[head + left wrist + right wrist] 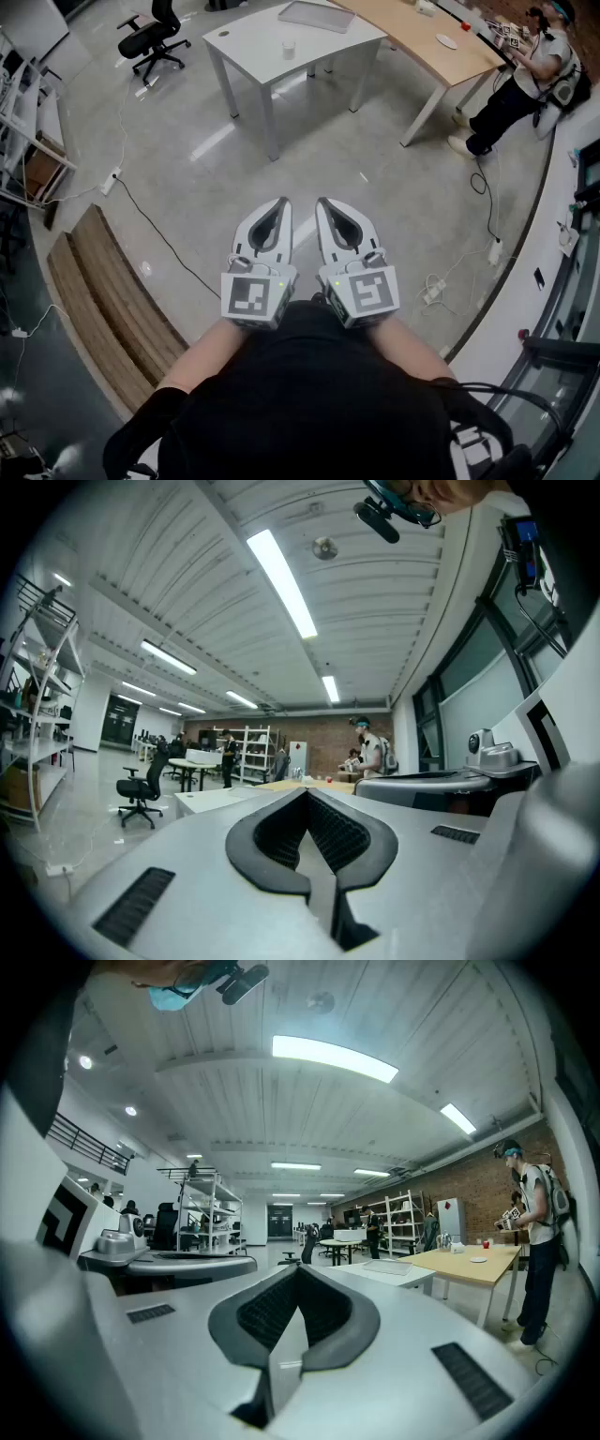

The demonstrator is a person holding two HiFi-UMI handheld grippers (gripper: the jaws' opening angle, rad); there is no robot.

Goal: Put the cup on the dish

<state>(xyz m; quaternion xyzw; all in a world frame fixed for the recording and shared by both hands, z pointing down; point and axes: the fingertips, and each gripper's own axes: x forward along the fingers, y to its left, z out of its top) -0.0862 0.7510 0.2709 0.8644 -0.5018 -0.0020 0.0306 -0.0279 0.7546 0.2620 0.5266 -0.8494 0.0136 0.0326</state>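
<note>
A small pale cup [289, 47] stands on the white table [253, 52] far ahead of me. A flat grey tray [317, 16] lies at that table's far end. A small white dish [446, 41] rests on the wooden table [412, 28] to the right, also seen as the dish [478, 1260] in the right gripper view. My left gripper [281, 202] and right gripper [322, 202] are held side by side close to my body, level, well short of both tables. Both have their jaws together with nothing between them, as the left gripper [306, 791] and right gripper [298, 1267] views show.
Grey floor lies between me and the tables, with cables [159, 239] and a power strip [433, 291] on it. A wooden ramp [103, 300] lies at the left and an office chair [155, 37] at the back left. A person [525, 70] stands at the wooden table's right end.
</note>
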